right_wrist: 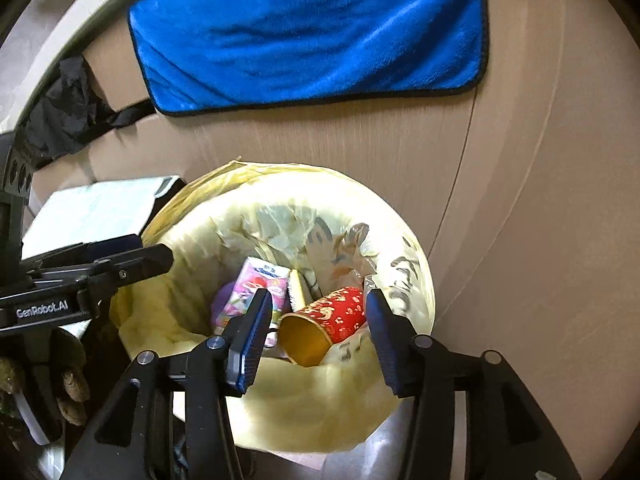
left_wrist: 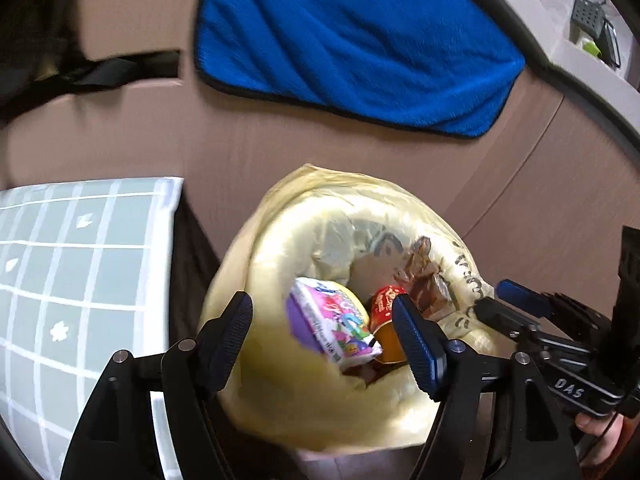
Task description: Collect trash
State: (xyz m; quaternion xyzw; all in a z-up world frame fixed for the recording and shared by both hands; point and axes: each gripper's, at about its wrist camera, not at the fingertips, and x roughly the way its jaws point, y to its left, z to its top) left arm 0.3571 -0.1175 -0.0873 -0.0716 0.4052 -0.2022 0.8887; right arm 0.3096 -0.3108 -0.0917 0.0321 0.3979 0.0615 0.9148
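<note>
Below both grippers stands a round bin lined with a pale yellow plastic bag (right_wrist: 332, 396). Left gripper (left_wrist: 322, 338) and right gripper (right_wrist: 316, 330) hover over its mouth, fingers apart, gripping nothing. Only the right view shows the red-and-gold paper cup (right_wrist: 324, 326) whole: on its side, long axis diagonal, open mouth toward the camera. Beside it lies a pink drink carton (right_wrist: 256, 292). Only the left view shows brown wrappers (left_wrist: 426, 276) and a green checked cloth (left_wrist: 80, 280).
</note>
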